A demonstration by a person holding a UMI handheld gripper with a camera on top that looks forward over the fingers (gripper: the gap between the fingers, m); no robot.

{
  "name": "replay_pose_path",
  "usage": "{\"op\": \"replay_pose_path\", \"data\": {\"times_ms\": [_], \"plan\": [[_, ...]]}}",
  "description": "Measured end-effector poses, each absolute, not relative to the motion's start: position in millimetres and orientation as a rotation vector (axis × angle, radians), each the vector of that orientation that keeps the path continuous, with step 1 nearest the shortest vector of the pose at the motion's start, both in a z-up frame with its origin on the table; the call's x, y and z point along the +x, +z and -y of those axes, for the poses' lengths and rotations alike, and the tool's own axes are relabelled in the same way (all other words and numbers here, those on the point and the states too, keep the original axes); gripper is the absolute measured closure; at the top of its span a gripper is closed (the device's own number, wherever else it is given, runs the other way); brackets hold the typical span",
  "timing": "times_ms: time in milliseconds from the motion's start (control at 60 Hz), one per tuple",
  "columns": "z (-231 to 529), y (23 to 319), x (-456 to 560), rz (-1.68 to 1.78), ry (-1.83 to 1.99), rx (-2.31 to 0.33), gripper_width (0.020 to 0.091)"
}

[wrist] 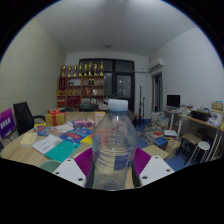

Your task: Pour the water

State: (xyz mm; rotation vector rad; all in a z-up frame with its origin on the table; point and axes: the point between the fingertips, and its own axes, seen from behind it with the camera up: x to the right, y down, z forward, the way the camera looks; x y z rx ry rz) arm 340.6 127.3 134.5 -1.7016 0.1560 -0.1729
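We see the tool (113, 167) at the near edge of the scene, its two white fingers (70, 170) clamped from left and right on a clear plastic water bottle (114, 148), with the purple pads (84, 161) pressing against the bottle's ribbed lower body. The bottle stands upright between the fingers, its white cap (118, 105) in place and its shoulders rising above the fingertips. Behind and to the left of the bottle we find the counter (25, 150), a light wooden surface strewn with papers and a teal book (62, 150), and further back coloured boxes (55, 117). At the far left of the counter stands a dark chair (22, 116) beside a purple sign (7, 122). Against the far wall we note a shelf unit (82, 88) carrying a row of golden trophies on its top and red items below, next to a dark door (123, 85). To the right we observe a second desk (198, 120) bearing a monitor (174, 101), with a white stool (203, 149) near it and an air conditioner (156, 64) mounted high on the wall.
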Motion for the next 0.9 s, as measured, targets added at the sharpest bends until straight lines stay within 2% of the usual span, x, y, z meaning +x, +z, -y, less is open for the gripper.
{"op": "replay_pose_path", "data": {"times_ms": [83,167,183,200,300,350,450,517,533,567,700,717,900], "plan": [[-141,113,344,-0.165,-0.158,-1.705,0.0542],[-132,72,341,-0.173,-0.149,-1.763,0.0519],[-132,71,338,-0.160,-0.150,-1.759,0.0505],[-135,76,336,-0.146,-0.151,-1.730,0.0531],[-138,75,339,-0.110,-0.190,-1.732,0.0531],[-134,74,335,-0.130,-0.187,-1.727,0.0508],[-128,72,332,-0.166,-0.174,-1.777,0.0429],[-116,64,334,-0.205,-0.169,-1.866,0.0273],[-112,65,333,-0.210,-0.169,-1.878,0.0248],[-102,62,352,-0.204,-0.167,-1.892,0.0243],[-56,97,335,-0.162,-0.214,-1.892,0.0263],[-48,109,311,-0.168,-0.220,-1.894,0.0263],[42,167,253,-0.212,-0.247,-1.897,0.0261]]}}
